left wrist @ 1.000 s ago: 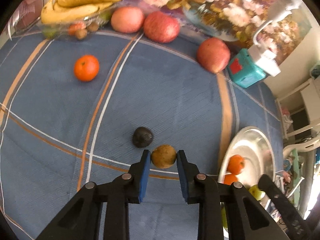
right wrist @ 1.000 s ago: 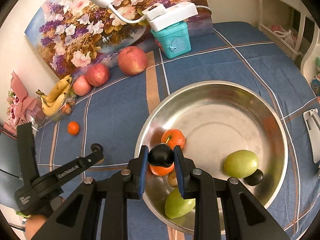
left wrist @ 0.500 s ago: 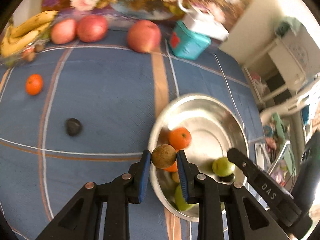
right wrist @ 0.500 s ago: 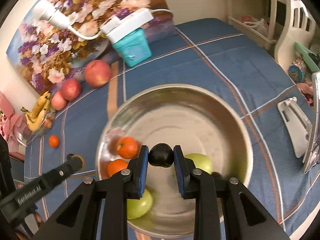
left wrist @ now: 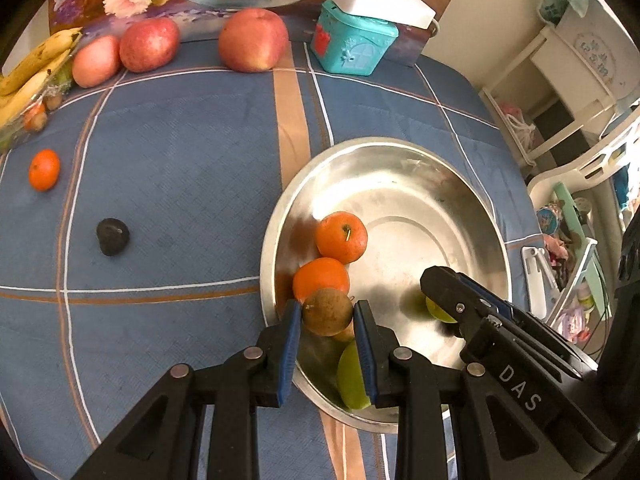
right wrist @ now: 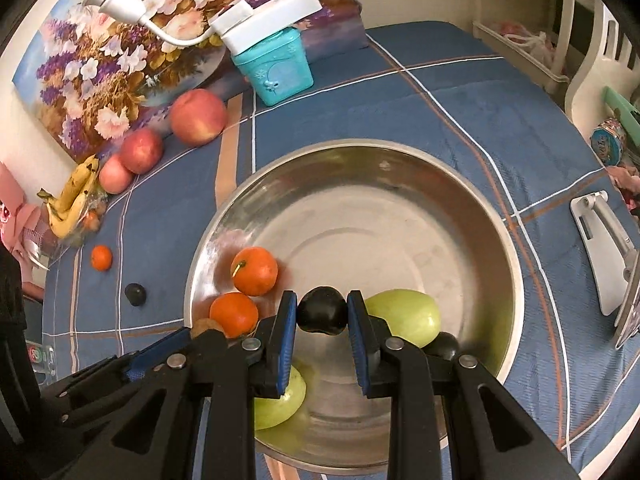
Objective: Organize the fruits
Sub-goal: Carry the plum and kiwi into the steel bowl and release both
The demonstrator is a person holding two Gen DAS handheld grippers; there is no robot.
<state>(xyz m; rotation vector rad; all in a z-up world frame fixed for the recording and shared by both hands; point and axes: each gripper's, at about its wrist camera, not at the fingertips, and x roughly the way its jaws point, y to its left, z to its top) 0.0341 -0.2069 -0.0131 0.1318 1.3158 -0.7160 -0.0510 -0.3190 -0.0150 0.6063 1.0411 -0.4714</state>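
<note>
Left wrist view: the left gripper (left wrist: 327, 312) is clenched on a brown fruit (left wrist: 327, 311), round, with a dull, rough, speckled skin, pinched between the two blue pads and held above the near left edge of the metal bowl (left wrist: 400, 148). Inside the bowl lie two oranges (left wrist: 342, 237), glossy and bright, one behind the other just beyond the held fruit, the farther one showing a short stem. A green fruit (left wrist: 350, 376) rests against the bowl's near wall, partly hidden by the right-hand finger. The right gripper (left wrist: 430, 280) reaches into the bowl from the right side; its grip cannot be read from this view. On the blue checked tablecloth (left wrist: 180, 160), well apart from the bowl, sit a small dark fruit (left wrist: 113, 236), a small orange (left wrist: 44, 169), three red apples (left wrist: 253, 40) along the far edge, and bananas (left wrist: 32, 68) at the far left. A teal box (left wrist: 352, 46) stands beside the nearest apple. Right wrist view: the right gripper (right wrist: 322, 316) is clenched on a dark, nearly black, smooth fruit (right wrist: 322, 315), held over the near part of the bowl (right wrist: 360, 148). A pale green fruit (right wrist: 404, 316) lies just right of it, touching another dark fruit (right wrist: 442, 346) beside it. The oranges (right wrist: 254, 270) sit at the bowl's left side. The left gripper (right wrist: 208, 330) enters at lower left with the brown fruit (right wrist: 206, 325) barely visible at its tip.
</note>
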